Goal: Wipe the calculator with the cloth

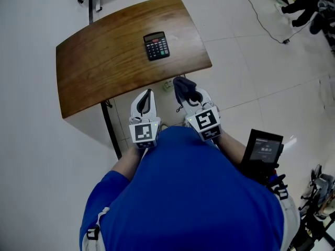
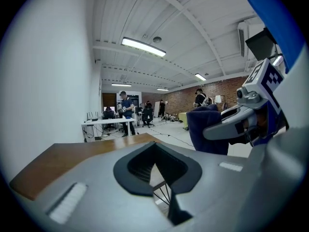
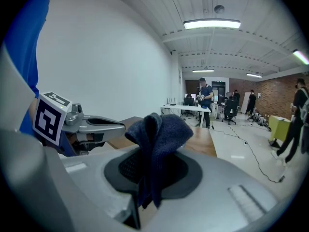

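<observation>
So you're pre-wipe: right gripper (image 1: 191, 99) jaws pinch the cloth (image 1: 183, 86); left gripper (image 1: 147, 100) jaws are pressed together, empty. Both sit well short of the calculator (image 1: 156, 45) on the counter (image 1: 104, 67). Next, reach forward and lower the cloth onto it.

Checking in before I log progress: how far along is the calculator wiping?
Done: the cloth is clamped in the right gripper. In hand: both grippers hang short of the near edge of the table, left gripper shut and empty. Left: reaching the calculator, which lies untouched on the table, and wiping it.
</observation>
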The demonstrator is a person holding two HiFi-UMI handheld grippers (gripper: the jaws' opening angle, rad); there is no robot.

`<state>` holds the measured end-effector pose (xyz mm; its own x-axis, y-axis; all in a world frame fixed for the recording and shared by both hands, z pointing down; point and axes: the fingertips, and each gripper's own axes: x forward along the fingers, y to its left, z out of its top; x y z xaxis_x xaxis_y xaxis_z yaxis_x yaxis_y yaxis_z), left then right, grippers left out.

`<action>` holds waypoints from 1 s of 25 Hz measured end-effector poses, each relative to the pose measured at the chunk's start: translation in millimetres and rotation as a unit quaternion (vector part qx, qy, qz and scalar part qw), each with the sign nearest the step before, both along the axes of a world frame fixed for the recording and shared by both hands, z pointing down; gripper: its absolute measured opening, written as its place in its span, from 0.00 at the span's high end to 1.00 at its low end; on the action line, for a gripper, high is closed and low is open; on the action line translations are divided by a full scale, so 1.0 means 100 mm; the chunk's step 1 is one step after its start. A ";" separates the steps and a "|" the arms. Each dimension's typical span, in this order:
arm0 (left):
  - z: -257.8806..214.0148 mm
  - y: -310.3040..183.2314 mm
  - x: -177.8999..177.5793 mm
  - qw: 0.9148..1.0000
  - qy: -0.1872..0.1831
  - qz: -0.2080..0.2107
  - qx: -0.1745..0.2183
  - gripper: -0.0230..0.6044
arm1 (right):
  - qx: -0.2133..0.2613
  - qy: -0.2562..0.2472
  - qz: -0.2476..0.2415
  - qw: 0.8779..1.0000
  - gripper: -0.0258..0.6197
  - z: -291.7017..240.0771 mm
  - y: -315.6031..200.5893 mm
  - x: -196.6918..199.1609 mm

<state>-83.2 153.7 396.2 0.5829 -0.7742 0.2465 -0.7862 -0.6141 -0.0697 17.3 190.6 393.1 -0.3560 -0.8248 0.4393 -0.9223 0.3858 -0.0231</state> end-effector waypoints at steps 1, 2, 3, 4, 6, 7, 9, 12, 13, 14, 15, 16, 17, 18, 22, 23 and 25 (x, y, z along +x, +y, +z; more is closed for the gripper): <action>0.00 0.00 0.02 1.000 0.002 0.001 0.000 0.95 | 0.001 0.001 0.001 1.000 0.85 0.01 0.00 0.01; 0.01 0.00 0.03 1.000 0.002 0.002 -0.001 0.95 | 0.004 0.002 0.001 1.000 0.85 0.04 -0.01 0.02; 0.01 -0.01 0.05 1.000 0.002 0.003 -0.002 0.95 | 0.008 0.005 -0.001 1.000 0.85 0.07 -0.02 0.04; 0.02 -0.02 0.06 1.000 0.001 0.003 -0.002 0.95 | 0.010 0.007 -0.003 1.000 0.86 0.09 -0.03 0.05; 0.03 -0.03 0.07 1.000 0.000 0.001 -0.004 0.95 | 0.009 0.006 -0.003 1.000 0.86 0.07 -0.05 0.05; 0.03 -0.03 0.07 1.000 0.000 -0.001 -0.003 0.95 | 0.007 0.005 -0.001 1.000 0.86 0.05 -0.05 0.05; 0.03 -0.03 0.07 1.000 0.002 -0.001 -0.002 0.95 | 0.006 0.003 0.002 1.000 0.85 0.07 -0.06 0.06; 0.03 -0.02 0.08 1.000 -0.001 -0.003 -0.006 0.95 | 0.010 0.005 0.001 1.000 0.86 0.09 -0.06 0.07; 0.04 -0.03 0.08 1.000 -0.001 -0.004 -0.006 0.95 | 0.010 0.005 0.001 1.000 0.86 0.10 -0.07 0.08; 0.05 -0.04 0.10 1.000 -0.001 -0.003 -0.006 0.95 | 0.007 0.004 0.002 1.000 0.86 0.10 -0.08 0.09; 0.06 -0.05 0.12 1.000 -0.001 0.000 -0.006 0.95 | 0.003 -0.001 0.005 1.000 0.86 0.10 -0.10 0.09; 0.06 -0.06 0.13 1.000 -0.002 0.002 -0.005 0.95 | -0.001 -0.004 0.006 1.000 0.86 0.10 -0.11 0.10; 0.06 -0.07 0.14 1.000 0.000 0.003 -0.003 0.95 | -0.002 -0.003 0.005 1.000 0.86 0.10 -0.12 0.10; 0.04 -0.08 0.14 1.000 0.004 0.001 0.000 0.95 | -0.001 0.001 0.003 1.000 0.86 0.10 -0.12 0.10; 0.06 -0.08 0.12 1.000 0.003 -0.002 -0.001 0.95 | 0.000 0.005 0.002 1.000 0.86 0.11 -0.12 0.11; 0.06 -0.08 0.12 1.000 0.001 -0.002 -0.002 0.95 | 0.001 0.003 0.002 1.000 0.86 0.12 -0.12 0.10; 0.05 -0.07 0.12 1.000 0.000 -0.001 -0.002 0.95 | 0.005 0.002 0.002 1.000 0.86 0.15 -0.12 0.10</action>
